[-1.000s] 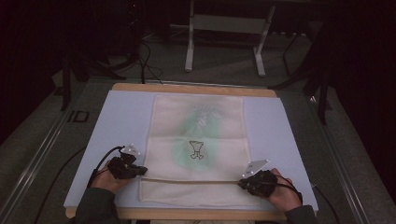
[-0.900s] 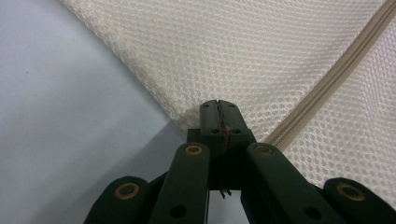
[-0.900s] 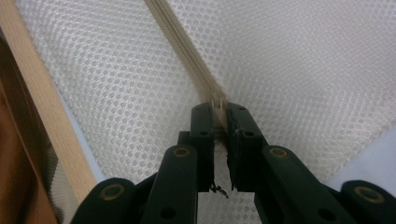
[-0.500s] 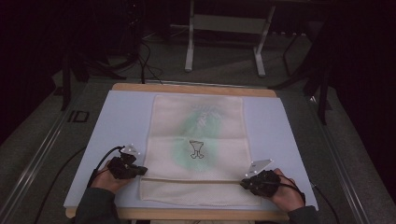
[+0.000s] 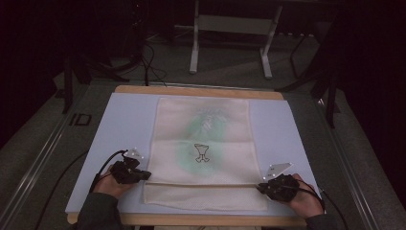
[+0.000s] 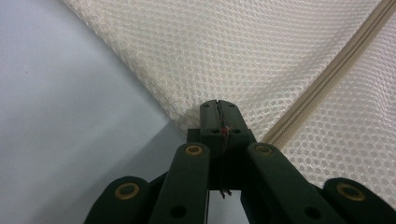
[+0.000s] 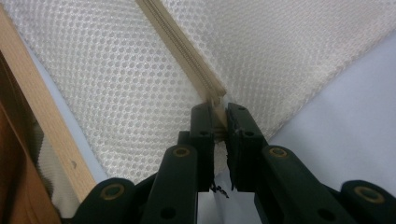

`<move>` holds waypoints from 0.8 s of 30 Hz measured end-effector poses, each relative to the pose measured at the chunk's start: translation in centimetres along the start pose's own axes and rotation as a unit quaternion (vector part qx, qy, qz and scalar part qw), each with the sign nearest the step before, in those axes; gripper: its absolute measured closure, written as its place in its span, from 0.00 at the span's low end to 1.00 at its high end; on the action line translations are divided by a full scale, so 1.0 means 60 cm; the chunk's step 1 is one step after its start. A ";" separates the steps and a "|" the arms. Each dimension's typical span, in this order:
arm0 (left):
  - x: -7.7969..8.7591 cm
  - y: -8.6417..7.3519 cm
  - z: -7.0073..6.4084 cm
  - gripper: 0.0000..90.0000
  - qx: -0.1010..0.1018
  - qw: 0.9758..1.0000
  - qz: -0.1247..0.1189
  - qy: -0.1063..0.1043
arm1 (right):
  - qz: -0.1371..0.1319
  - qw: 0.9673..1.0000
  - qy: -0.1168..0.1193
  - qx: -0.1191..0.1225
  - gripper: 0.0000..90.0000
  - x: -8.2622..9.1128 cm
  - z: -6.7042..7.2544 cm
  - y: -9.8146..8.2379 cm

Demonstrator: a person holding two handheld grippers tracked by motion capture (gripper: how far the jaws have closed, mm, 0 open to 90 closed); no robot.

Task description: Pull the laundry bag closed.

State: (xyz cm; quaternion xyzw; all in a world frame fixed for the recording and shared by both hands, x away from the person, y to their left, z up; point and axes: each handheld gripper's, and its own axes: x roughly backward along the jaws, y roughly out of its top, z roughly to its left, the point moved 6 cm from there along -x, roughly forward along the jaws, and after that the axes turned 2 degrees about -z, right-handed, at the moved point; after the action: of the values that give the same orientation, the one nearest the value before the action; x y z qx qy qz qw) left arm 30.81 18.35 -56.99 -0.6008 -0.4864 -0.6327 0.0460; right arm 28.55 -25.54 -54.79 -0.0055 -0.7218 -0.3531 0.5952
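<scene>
Mesh laundry bag [image 5: 203, 148] with a zipper [image 7: 187, 56] lies flat on a pale blue mat [image 5: 124, 120] over a wooden table [image 5: 196, 91]. The left gripper [image 5: 140, 175] is clamped tight on the bag's left edge. The right gripper [image 5: 263, 187] pinches the zipper's end at the right edge.

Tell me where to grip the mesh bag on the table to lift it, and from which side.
Grip the mesh bag at the two ends of its zipper, coming in from the left and right edges. The bag lies flat, and the zipper band is its stiffest line. The left gripper and right gripper are already shut there.
</scene>
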 end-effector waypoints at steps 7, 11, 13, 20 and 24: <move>0.000 0.000 0.001 1.00 0.000 1.000 -0.003 -0.003 | -0.003 1.000 0.021 -0.006 0.84 -0.014 0.002 -0.004; 0.000 -0.001 0.003 0.99 0.005 1.000 -0.010 -0.011 | -0.023 0.999 0.033 -0.021 0.75 -0.011 -0.004 -0.006; 0.000 -0.001 0.003 0.99 0.007 1.000 -0.011 -0.013 | -0.032 0.999 0.026 -0.034 0.72 -0.009 -0.010 -0.007; 0.000 -0.001 0.003 0.97 -0.002 1.000 -0.015 -0.020 | -0.056 0.997 -0.004 -0.062 0.63 -0.001 -0.032 -0.013; 0.001 0.000 0.002 0.96 -0.005 1.000 -0.014 -0.020 | -0.070 0.994 -0.017 -0.076 0.61 0.006 -0.042 -0.017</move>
State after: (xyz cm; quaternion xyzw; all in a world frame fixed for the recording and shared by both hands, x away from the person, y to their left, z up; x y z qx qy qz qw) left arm 30.89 18.45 -56.98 -0.6061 -0.4929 -0.6237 0.0245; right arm 30.14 -27.75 -54.88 -0.0065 -0.7010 -0.4478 0.5549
